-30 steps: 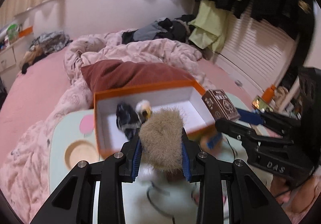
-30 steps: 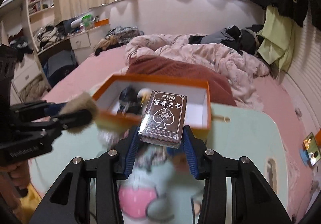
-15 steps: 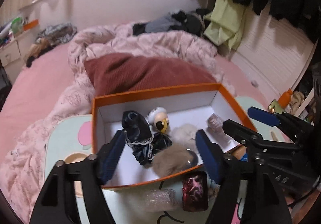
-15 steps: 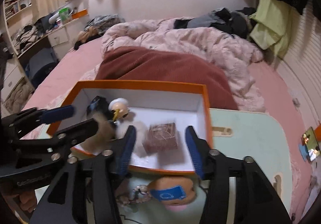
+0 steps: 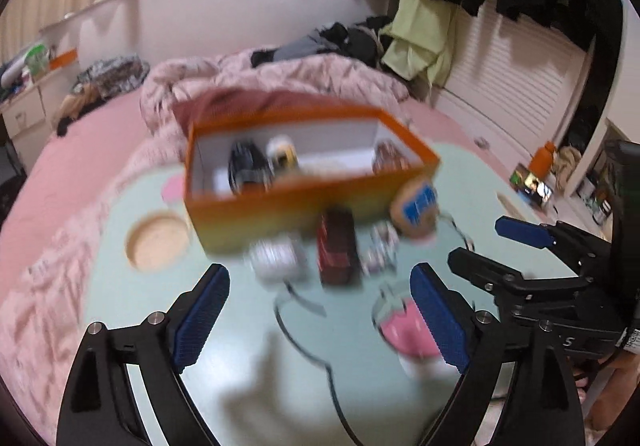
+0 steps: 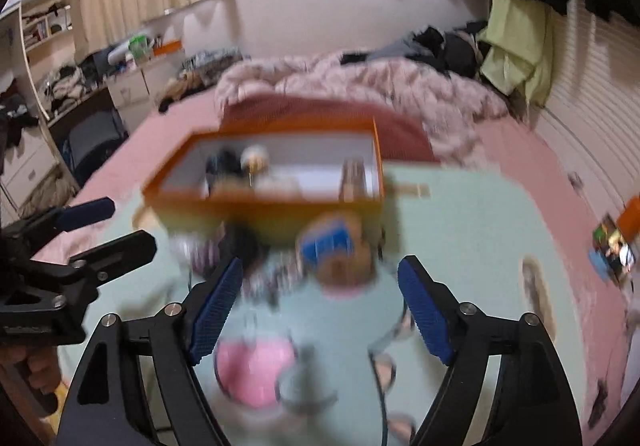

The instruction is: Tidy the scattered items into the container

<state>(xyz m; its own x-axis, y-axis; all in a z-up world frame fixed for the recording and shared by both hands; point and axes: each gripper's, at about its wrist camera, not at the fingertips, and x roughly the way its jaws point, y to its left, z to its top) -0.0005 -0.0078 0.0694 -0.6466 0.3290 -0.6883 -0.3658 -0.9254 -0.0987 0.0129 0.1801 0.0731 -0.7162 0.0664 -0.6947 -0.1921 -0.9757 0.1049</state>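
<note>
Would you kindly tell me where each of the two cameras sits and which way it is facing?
Left wrist view: on the left gripper, facing forward and down over the mint table to the orange box; its jaws are opening, empty; the right gripper enters at right.
Right wrist view: on the right gripper, facing the same box; its jaws are opening, empty; the left gripper and a hand show at left.
Shared: box, table, bed, and items loose before the box.
</note>
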